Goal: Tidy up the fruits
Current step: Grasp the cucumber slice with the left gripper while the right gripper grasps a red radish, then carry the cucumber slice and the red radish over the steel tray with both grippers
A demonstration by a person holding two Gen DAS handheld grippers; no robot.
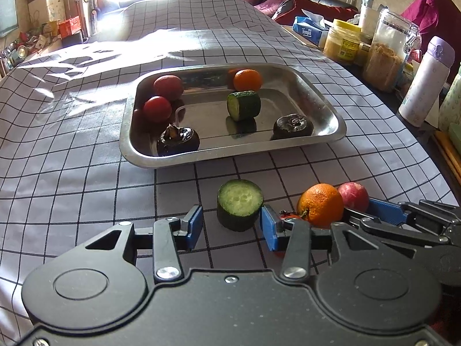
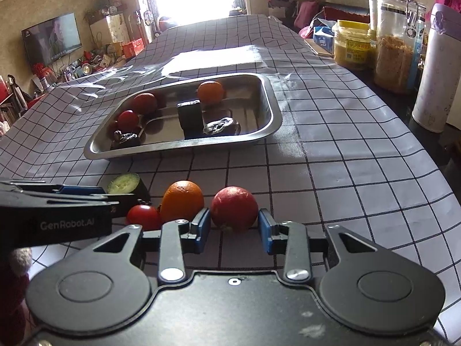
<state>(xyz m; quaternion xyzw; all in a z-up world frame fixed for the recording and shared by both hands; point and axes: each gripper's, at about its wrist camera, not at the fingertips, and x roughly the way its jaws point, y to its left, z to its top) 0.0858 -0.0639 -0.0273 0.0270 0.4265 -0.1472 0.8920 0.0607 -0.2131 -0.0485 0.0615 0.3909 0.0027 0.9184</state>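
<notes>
Left wrist view: left gripper [image 1: 232,225] open round cucumber chunk [image 1: 239,204].
Right gripper [image 2: 234,230] open round red fruit [image 2: 234,208] on bench; neither gripped yet.

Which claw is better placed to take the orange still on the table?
Left, probably: the left claw is open around the cucumber piece, with the orange directly beside it. The right claw is open around the red fruit.

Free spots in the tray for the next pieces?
Tray: bare floor at its middle, between the tomatoes and the cucumber chunk, and the far-right corner beyond the orange. Its left end is crowded.
</notes>
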